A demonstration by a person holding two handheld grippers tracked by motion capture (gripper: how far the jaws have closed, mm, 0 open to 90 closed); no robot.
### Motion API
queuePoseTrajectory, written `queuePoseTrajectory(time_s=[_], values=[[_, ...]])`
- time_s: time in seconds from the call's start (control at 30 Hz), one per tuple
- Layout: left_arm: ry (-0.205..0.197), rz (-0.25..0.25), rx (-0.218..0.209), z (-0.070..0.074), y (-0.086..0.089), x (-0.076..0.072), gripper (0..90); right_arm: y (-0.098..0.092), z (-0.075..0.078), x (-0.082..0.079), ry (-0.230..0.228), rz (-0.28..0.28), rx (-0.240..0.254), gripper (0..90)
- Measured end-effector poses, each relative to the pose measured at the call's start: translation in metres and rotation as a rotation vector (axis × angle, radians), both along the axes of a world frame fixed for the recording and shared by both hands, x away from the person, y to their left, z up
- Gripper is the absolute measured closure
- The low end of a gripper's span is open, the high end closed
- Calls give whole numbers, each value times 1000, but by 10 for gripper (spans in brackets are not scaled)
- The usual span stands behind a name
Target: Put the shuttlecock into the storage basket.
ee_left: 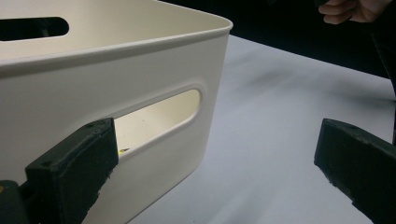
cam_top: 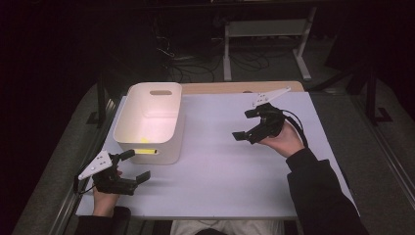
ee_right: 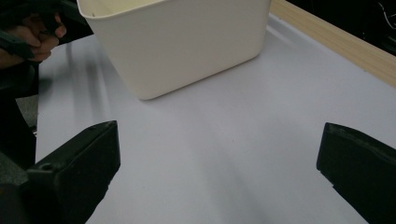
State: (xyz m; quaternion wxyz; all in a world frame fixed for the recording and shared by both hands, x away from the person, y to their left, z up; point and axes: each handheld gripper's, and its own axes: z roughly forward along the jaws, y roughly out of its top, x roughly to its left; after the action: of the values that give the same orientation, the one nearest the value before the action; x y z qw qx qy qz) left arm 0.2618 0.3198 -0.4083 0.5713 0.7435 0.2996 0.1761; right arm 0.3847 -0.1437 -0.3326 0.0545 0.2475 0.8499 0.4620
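While your left gripper [cam_top: 133,166] hangs wide open, the cream bin [cam_top: 149,128] sits just ahead of its jaws. Looks light, stiff, smooth-walled: pinch the handle slot [ee_left: 159,119]. Right gripper [cam_top: 246,124], jaws spread, holds nothing.

white table [cam_top: 235,161] – cream bin [cam_top: 171,125]

The left gripper [cam_top: 134,167] sits at seven o'clock, jaws spread wide, gripped by the left hand [cam_top: 105,193]. The right gripper [cam_top: 246,124], at two o'clock, gapes equally wide, cradled by the right hand [cam_top: 284,139].
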Motion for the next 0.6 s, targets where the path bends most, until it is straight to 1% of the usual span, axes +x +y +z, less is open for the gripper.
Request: queuePoseTrajectory(time_s=[0.07, 0.33, 0.6], values=[[0, 1, -1, 0, 0, 0, 0, -3, -3, -2, 1, -3, -4, 0], [-1, 1, -1, 0, 0, 0, 0, -16, -13, -7, 9, -19, 8, 0], [0, 2, 1, 0, 0, 0, 0, -27, -19, -12, 13, -37, 19, 0]])
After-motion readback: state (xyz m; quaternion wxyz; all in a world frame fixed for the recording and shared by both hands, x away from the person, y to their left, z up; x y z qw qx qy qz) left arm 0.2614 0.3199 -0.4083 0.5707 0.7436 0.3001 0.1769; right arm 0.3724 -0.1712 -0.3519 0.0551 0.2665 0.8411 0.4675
